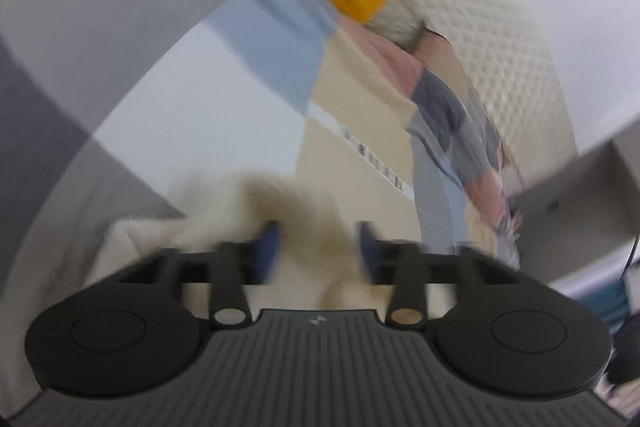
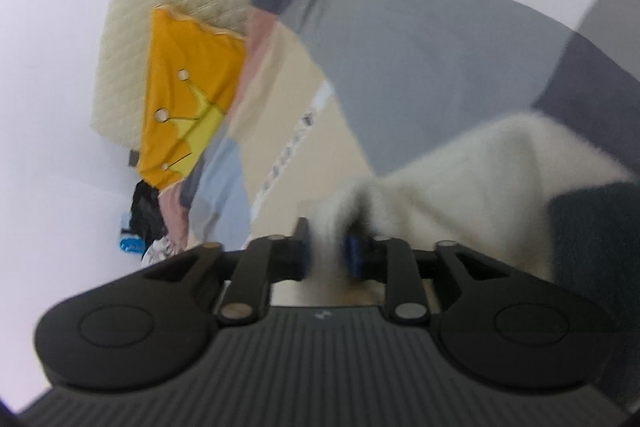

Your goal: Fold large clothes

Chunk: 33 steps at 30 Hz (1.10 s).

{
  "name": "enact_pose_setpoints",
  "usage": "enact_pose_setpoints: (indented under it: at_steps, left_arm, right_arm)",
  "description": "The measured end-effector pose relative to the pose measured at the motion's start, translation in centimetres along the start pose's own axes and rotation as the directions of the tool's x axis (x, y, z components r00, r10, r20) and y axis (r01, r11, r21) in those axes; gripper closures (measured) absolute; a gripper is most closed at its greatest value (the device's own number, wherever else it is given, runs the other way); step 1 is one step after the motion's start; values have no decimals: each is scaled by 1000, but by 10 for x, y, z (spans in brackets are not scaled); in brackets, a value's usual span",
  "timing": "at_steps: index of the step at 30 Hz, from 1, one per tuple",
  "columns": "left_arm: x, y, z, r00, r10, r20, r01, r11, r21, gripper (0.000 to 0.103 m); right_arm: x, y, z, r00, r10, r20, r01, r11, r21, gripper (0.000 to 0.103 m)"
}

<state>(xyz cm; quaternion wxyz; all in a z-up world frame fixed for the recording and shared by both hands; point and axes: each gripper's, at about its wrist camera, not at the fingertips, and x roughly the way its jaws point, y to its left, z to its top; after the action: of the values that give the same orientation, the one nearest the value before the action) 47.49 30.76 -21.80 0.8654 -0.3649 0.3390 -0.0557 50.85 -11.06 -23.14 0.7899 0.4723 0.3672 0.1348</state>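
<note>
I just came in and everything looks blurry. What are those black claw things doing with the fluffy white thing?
A person is folding a big fluffy cream garment on a bed with a patchwork cover, using a gripper in each hand. The left gripper is open, with the fabric bunched loosely between its blue pads. The right gripper has a tuft of fabric between its pads too, but the blur hides whether it is pinching it. An orange pillow leans against the headboard.

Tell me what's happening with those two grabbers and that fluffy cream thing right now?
Left tool open, cream garment loose between its pads. Right tool narrower, blurred cream cloth in the gap; grip unclear. Yellow cushion well clear.
</note>
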Motion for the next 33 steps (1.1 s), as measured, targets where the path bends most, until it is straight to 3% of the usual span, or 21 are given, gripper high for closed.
enact_pose_setpoints:
  at_steps: [2, 3, 6, 8, 10, 11, 14, 16, 21, 24, 27, 30, 33]
  left_arm:
    - [-17, -16, -3, 999, -20, 30, 18, 998, 67, 39]
    - [-23, -22, -6, 999, -34, 34, 31, 996, 85, 39]
    - [-30, -42, -17, 999, -38, 13, 35, 985, 168, 39]
    - [-24, -55, -28, 999, 35, 9, -36, 968, 248, 39]
    - [-14, -63, -36, 994, 107, 20, -108, 950, 291, 39]
    - [-7, -63, -38, 991, 131, 30, -134, 945, 297, 39]
    - [6, -59, -40, 974, 197, 113, -224, 911, 346, 39]
    - [12, -52, -39, 959, 233, 164, -279, 887, 368, 39]
    - [36, -13, -35, 954, 267, 138, -298, 905, 305, 40]
    - [38, 4, -37, 958, 243, 150, -278, 911, 304, 40]
    - [38, 18, -36, 961, 231, 150, -266, 920, 289, 40]
    - [43, 25, -33, 949, 281, 145, -310, 914, 260, 39]
    - [35, 28, -31, 957, 247, 151, -278, 930, 240, 40]
  right_arm:
    - [-5, 9, -3, 998, 55, -15, -55, 998, -18, 34]
    - [-8, 14, -5, 997, 78, -20, -79, 996, -33, 30]
    - [-18, 32, -8, 994, 103, -39, -107, 987, -121, 30]
    - [-20, 45, -11, 996, 75, -54, -85, 969, -233, 30]
    - [-17, 57, -15, 1000, 1, -29, -12, 924, -382, 30]
    - [-14, 61, -17, 999, -40, -5, 33, 894, -447, 31]
    - [-3, 62, -19, 981, -162, 102, 191, 803, -565, 54]
    - [5, 56, -16, 972, -190, 137, 234, 777, -584, 64]
    - [29, 30, -13, 962, -241, 129, 268, 741, -616, 69]
    - [36, 19, -14, 967, -219, 133, 253, 734, -630, 70]
    - [36, 6, -5, 976, -196, 98, 216, 782, -585, 70]
    - [37, 7, -5, 977, -195, 91, 211, 782, -587, 70]
    - [37, 12, -8, 972, -212, 103, 231, 765, -602, 70]
